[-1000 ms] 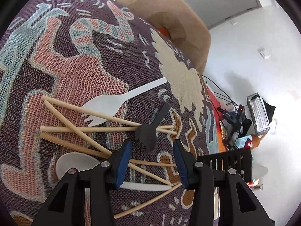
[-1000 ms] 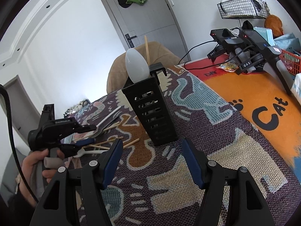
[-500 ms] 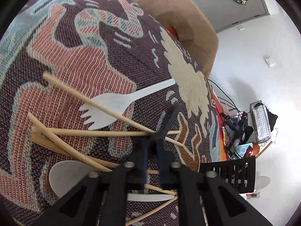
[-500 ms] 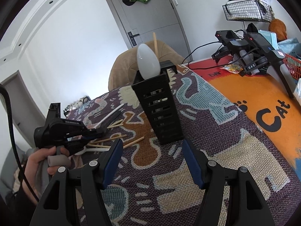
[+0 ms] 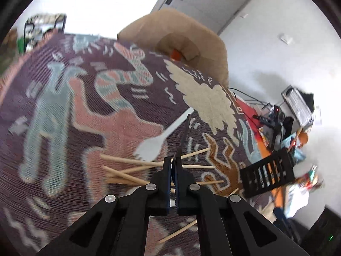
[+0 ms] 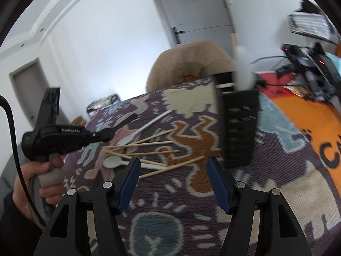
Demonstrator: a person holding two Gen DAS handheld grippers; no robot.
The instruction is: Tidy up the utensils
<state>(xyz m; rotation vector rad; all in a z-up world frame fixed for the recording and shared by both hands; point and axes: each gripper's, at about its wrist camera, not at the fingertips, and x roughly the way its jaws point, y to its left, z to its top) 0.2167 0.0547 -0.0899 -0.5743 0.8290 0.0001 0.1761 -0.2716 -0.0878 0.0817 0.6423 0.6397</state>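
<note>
The black fork (image 5: 185,135) is clamped between the closed jaws of the left gripper (image 5: 173,166), with its handle projecting forward past the fingertips and raised clear of the woven cloth (image 5: 85,98) that covers the tabletop. In the right wrist view the same fork (image 6: 125,120) extends from the left gripper (image 6: 106,134), which a hand (image 6: 42,181) holds by its grey grip above the near left part of the cloth (image 6: 277,149). Directly below the raised fork lies a loose pile of chopsticks (image 5: 132,166), crossing one another at several angles. A white fork (image 5: 155,143) rests flat on the cloth at the far side of this pile, tines toward the sticks and handle pointing to the far edge. A white spoon (image 6: 116,162) lies at the near side of the pile, touching the sticks. The black slotted holder (image 6: 238,128) stands upright on the cloth to the right of the pile, well apart from the raised fork; a white utensil and a wooden stick rise from its top, blurred. The right gripper (image 6: 173,179) hovers near the near edge with its jaws apart and nothing between them. A tan chair back (image 6: 191,64) stands beyond the far edge.
</note>
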